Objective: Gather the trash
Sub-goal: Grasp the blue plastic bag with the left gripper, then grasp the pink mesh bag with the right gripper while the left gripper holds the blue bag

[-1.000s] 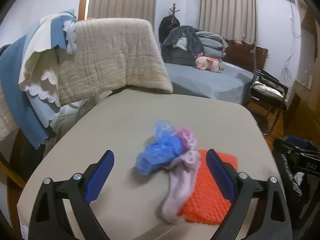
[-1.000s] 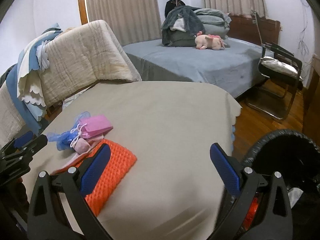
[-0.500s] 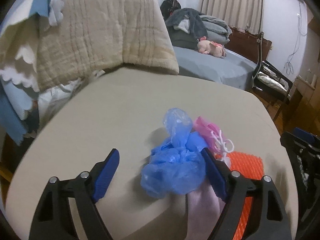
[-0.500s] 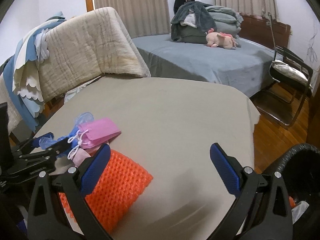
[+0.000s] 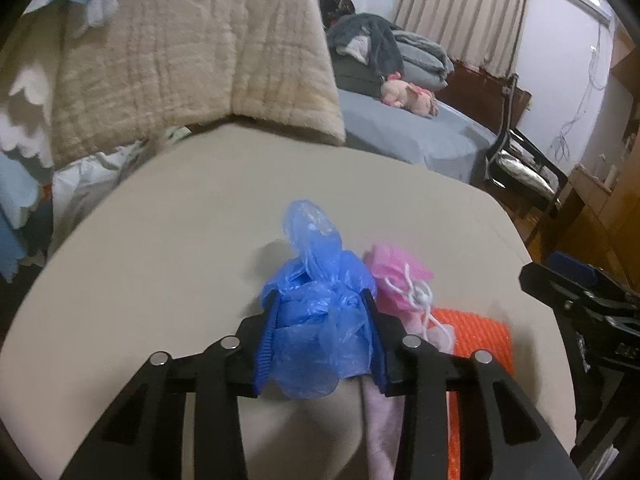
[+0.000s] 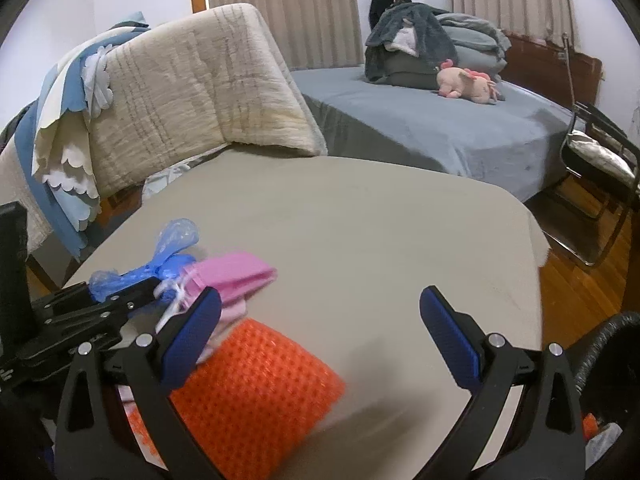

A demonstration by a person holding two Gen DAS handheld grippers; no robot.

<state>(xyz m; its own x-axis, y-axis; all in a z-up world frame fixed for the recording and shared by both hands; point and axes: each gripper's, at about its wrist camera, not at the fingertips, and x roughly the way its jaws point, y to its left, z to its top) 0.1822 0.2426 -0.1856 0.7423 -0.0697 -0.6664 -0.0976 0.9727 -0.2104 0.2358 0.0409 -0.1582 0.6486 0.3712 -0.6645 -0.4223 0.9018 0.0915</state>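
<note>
A crumpled blue plastic bag (image 5: 316, 240) lies on the beige table (image 5: 180, 260). My left gripper (image 5: 319, 296) has its jaws closing around the bag, and both blue pads press into its sides. Right of the bag lie a small pink bag with a white string (image 5: 396, 276), a pale pink cloth (image 5: 380, 420) and an orange mesh pad (image 5: 476, 336). In the right wrist view the blue bag (image 6: 176, 236) shows in the left gripper (image 6: 120, 300). My right gripper (image 6: 320, 296) stands open over the table beside the orange mesh pad (image 6: 256, 376), with nothing between its fingers.
A beige quilt (image 6: 192, 96) and blue-white cloths hang at the table's far left. Behind is a grey bed (image 6: 440, 132) with a pink plush toy (image 6: 468, 84). A black chair (image 6: 600, 168) and a black-lined bin (image 6: 612, 344) stand to the right.
My left gripper moved forward and down over the blue bag, and its jaws came in from wide open onto it. My right gripper shifted toward the orange pad, still open.
</note>
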